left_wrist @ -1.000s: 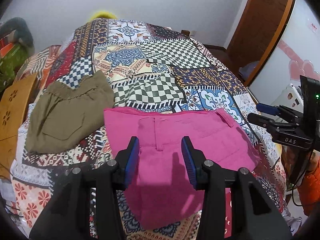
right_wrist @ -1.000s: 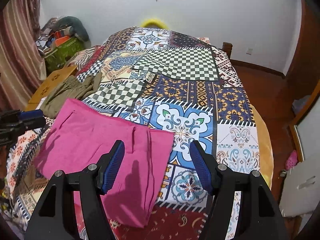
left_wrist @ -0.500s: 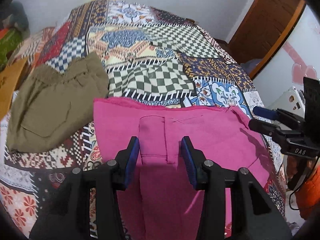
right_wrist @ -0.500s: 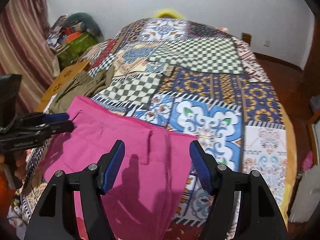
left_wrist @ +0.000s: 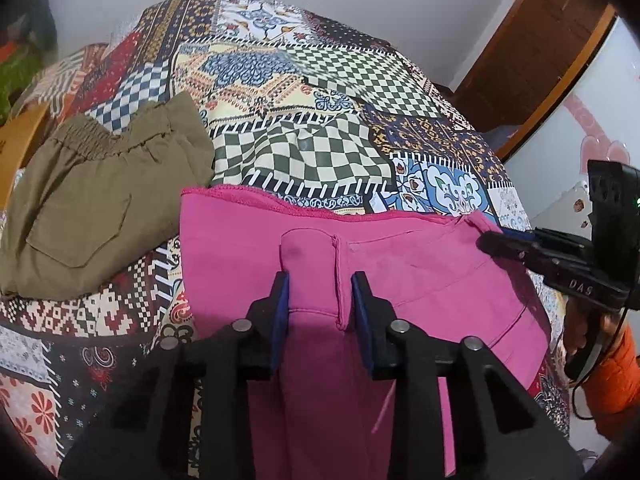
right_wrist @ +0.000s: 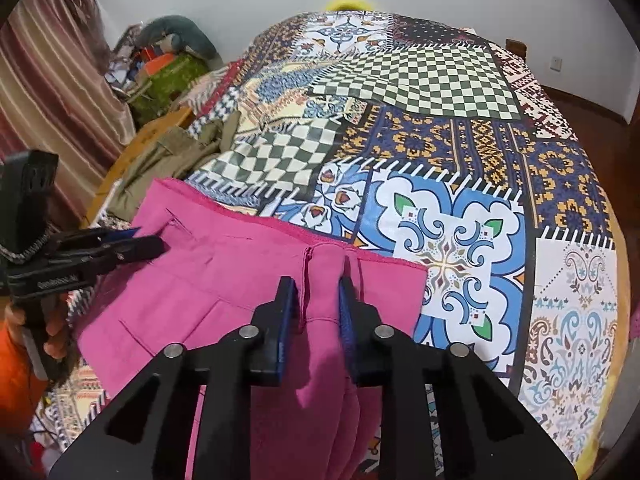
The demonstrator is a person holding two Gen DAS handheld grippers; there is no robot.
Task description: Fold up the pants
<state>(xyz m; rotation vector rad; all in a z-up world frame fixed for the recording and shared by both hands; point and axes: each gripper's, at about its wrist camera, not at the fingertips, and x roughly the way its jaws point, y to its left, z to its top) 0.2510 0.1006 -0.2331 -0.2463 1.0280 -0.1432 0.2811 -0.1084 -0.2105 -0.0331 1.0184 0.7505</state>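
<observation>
Pink pants [left_wrist: 400, 256] lie across the near end of a patchwork bedspread [left_wrist: 304, 92], waistband toward the far side. My left gripper [left_wrist: 320, 300] has its jaws closed in on a raised fold of the pink fabric near the pants' left part. My right gripper [right_wrist: 318, 300] is likewise shut on a bunched fold of the pink pants [right_wrist: 208, 280] near their right end. Each gripper shows in the other's view: the right one [left_wrist: 520, 248] at the right edge, the left one [right_wrist: 120, 248] at the left.
Folded olive pants [left_wrist: 92, 204] lie left of the pink ones, touching their corner. A wooden door [left_wrist: 532, 40] stands at the right. A cluttered pile [right_wrist: 168, 60] and striped curtain [right_wrist: 52, 80] are beside the bed's left side.
Both grippers came down onto the pink pants and closed from wide open onto pinched folds of fabric. The pants now bunch up between each pair of jaws.
</observation>
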